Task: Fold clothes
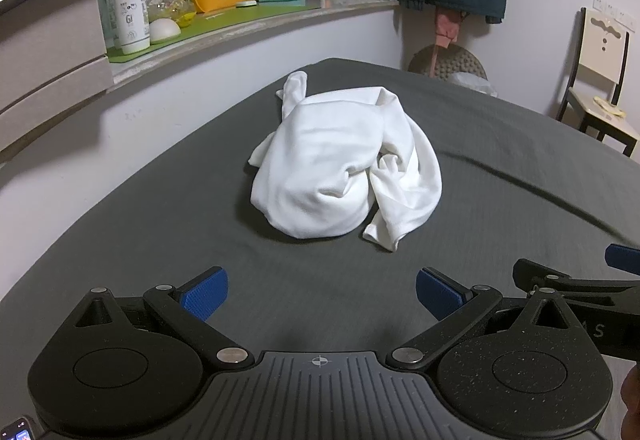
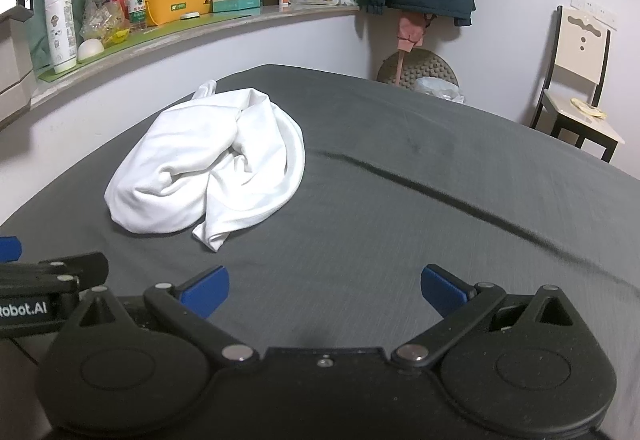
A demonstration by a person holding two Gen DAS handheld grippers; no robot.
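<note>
So, garment: a white garment (image 1: 340, 163) lies crumpled in a heap on the dark grey bed (image 1: 500, 167), ahead of both sets of fingers and well apart from them; nothing touches it.
Left gripper: the left gripper (image 1: 322, 294) hovers low over the bed, its blue fingers (image 1: 206, 296) spread wide and empty; the heap sits straight ahead between their lines.
Right gripper: the right gripper (image 2: 325, 292) is likewise spread wide and empty; from its fingers (image 2: 442, 294) the heap lies ahead and off to the left.
Handling: judged from its soft rolls and draped folds, the cloth is light, limp and thin; it should sag from any pinch and slide easily on the sheet, with nothing fragile about it.
Loose end near: a flat flap (image 1: 382, 230) trails from the heap toward the fingers, the closest edge to pinch.
Loose end far: a narrow piece (image 1: 294, 89) sticks up beyond the heap; whether it is a sleeve or a hem, I cannot tell.
Where to grip: probably the near flap with one pair of fingers and a second edge with the other, then lift and spread flat before any fold.
Progress: folding not begun.
</note>
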